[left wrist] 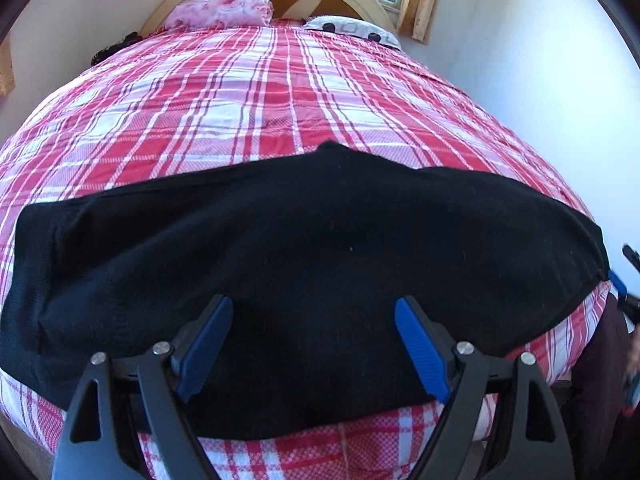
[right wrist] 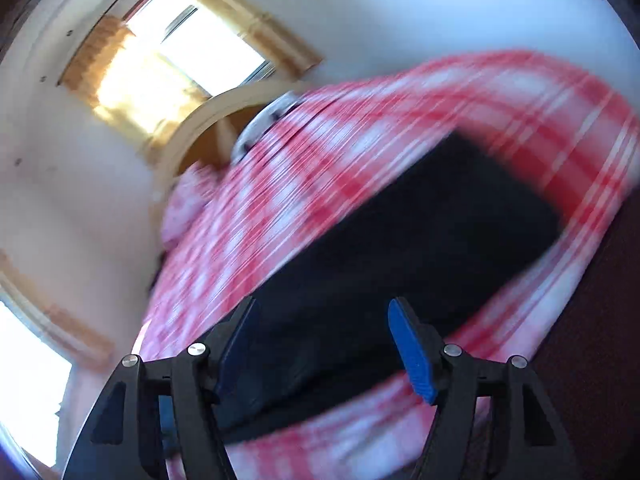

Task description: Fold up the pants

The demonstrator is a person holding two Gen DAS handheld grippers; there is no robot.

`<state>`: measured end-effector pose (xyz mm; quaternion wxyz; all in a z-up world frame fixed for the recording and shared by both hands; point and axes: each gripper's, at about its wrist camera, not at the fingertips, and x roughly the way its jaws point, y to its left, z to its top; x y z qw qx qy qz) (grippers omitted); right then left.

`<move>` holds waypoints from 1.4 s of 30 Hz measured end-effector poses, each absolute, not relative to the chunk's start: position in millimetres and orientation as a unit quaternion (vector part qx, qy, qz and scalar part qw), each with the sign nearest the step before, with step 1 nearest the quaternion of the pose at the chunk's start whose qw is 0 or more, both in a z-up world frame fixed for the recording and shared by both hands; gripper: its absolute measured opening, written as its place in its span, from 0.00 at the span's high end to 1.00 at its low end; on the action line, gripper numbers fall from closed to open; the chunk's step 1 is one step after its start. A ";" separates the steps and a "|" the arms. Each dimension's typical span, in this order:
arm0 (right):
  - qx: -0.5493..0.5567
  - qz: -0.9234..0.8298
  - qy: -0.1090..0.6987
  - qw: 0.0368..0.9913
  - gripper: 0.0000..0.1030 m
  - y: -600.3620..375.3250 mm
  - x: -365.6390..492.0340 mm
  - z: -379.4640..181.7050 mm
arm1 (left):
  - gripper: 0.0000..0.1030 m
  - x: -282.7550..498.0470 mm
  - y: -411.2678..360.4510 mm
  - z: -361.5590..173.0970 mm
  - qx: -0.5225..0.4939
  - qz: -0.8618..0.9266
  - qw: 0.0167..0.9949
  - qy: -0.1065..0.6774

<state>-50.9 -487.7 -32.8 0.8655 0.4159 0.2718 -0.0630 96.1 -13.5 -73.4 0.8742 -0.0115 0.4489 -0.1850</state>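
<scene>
Pants [left wrist: 304,264] beneath spread hand-held gripper [left wrist: 314,340]

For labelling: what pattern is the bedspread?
Red, white and pink plaid bedspread, clearest in the left wrist view.

Left gripper [left wrist: 314,346] is angled steeply down, jaws wide and empty — right gripper [right wrist: 322,354] is tilted sideways, jaws apart, holding nothing.

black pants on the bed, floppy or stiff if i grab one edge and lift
Probably floppy: the black pants lie flat, following the plaid bedspread. Likely light, being thin soft knit. They may drag rather than slide, since the fabric looks matte.
</scene>
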 end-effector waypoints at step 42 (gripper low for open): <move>0.475 0.005 0.360 0.803 0.78 -443.0 -45.3 -87.3 | 0.17 109.9 29.9 -60.8 -0.023 -0.153 0.892 0.424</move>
